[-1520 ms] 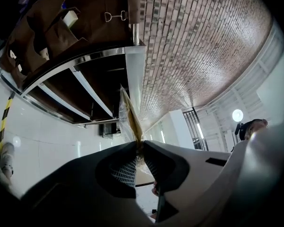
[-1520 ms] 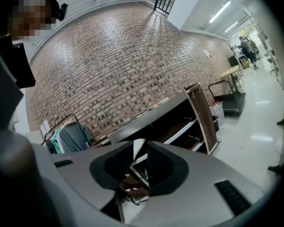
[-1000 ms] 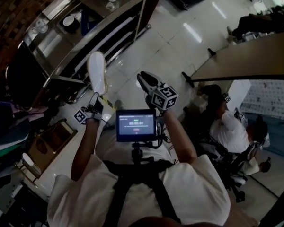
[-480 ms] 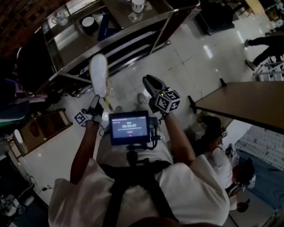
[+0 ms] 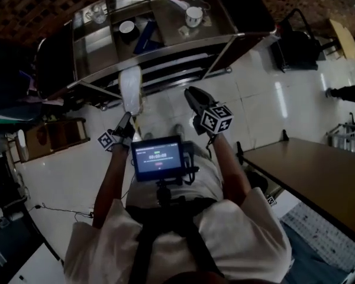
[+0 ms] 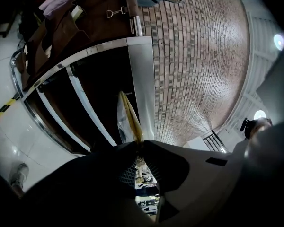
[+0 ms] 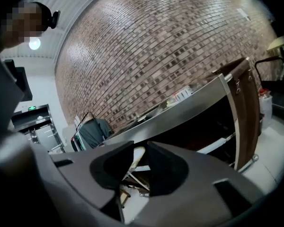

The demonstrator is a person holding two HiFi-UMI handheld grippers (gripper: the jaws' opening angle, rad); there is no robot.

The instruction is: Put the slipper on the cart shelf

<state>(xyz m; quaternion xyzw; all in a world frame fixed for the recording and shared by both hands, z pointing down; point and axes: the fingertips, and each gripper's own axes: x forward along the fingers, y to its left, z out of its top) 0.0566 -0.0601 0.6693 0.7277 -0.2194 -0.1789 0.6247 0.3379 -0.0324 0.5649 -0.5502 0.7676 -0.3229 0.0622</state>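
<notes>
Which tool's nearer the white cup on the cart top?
Right. The right tool sits below the white cup in the head view; the left tool, gripping the slipper, is farther down-left.

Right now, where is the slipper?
Head view, left of centre: the slipper is held by the left gripper, its far end by the front of the cart.

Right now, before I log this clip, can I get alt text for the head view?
Seen from above, a person's left gripper holds a white slipper by one end in its jaws, pointed toward a steel cart. The empty right gripper points the same way beside it.
</notes>
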